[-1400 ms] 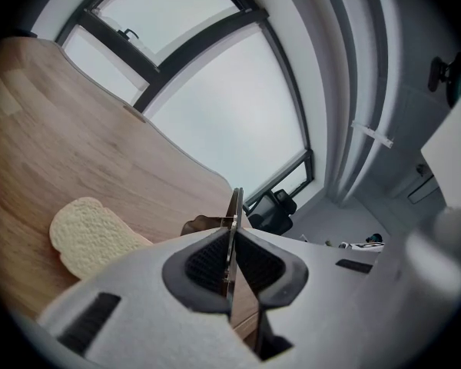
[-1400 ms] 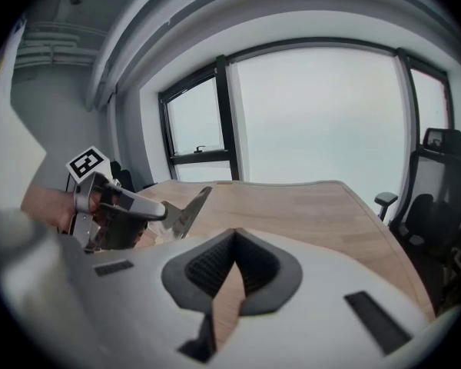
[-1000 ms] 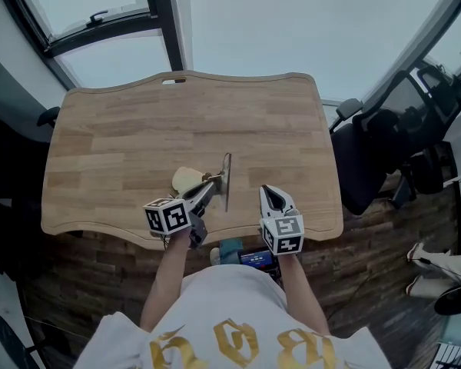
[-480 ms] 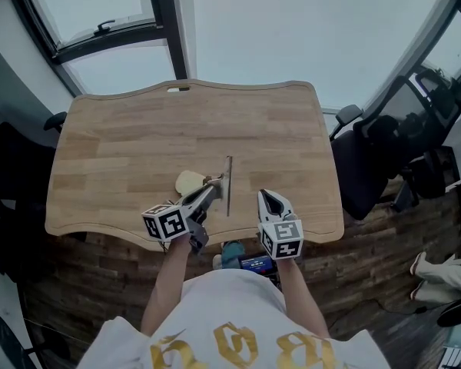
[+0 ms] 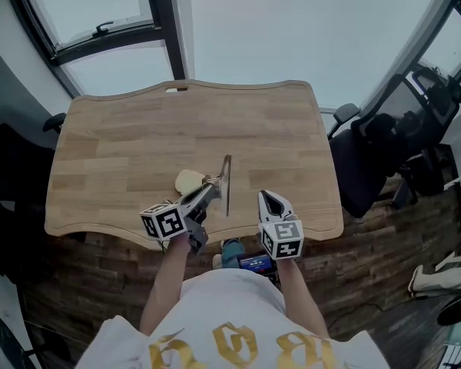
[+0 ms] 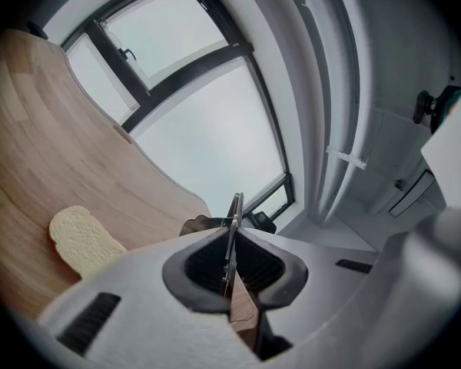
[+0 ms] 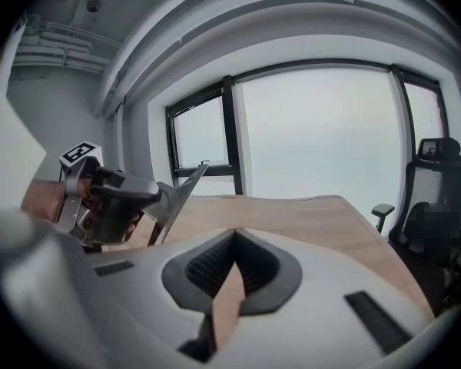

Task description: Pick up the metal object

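Since half a second earlier, the metal object (image 5: 227, 183) had turned slightly in the head view, showing a little more of its flat face; both grippers sat almost where they had been. The left gripper (image 5: 210, 184) had its jaws clamped on the thin metal blade, which stood edge-on between them in the left gripper view and rose towards the window in the right gripper view. It was held over the near part of the wooden table (image 5: 123, 141), just beside a pale slice of bread (image 5: 186, 181) lying flat. The right gripper (image 5: 266, 196), near the table's front edge, held nothing, its jaws drawn together.
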`<state>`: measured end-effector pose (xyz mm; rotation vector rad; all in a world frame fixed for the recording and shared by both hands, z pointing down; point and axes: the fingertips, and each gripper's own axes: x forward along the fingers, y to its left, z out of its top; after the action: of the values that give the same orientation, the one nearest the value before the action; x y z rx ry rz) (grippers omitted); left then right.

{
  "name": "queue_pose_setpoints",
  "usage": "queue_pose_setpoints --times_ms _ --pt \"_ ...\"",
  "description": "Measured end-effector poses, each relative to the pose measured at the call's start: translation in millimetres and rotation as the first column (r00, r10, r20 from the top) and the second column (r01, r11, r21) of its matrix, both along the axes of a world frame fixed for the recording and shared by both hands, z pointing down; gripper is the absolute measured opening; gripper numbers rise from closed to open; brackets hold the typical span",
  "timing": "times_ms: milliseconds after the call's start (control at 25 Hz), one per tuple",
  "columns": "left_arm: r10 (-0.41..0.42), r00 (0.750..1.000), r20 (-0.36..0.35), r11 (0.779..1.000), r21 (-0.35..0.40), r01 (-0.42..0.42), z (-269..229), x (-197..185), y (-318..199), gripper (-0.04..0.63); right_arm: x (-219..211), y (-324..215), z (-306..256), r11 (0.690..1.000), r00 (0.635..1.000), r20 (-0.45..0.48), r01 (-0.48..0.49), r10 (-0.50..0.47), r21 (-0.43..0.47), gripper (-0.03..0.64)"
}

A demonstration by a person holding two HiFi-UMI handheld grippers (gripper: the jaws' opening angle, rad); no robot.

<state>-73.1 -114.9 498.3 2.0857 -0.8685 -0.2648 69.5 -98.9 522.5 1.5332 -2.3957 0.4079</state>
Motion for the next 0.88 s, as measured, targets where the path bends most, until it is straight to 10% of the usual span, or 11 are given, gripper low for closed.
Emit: queue_pose_setpoints --times_ms 880 --pt "-0.009 1.000 -0.025 0.999 -0.053 0.008 17 -9 2 0.041 -9 3 8 1.000 1.000 -0.005 0.009 -0.009 -0.014 0.011"
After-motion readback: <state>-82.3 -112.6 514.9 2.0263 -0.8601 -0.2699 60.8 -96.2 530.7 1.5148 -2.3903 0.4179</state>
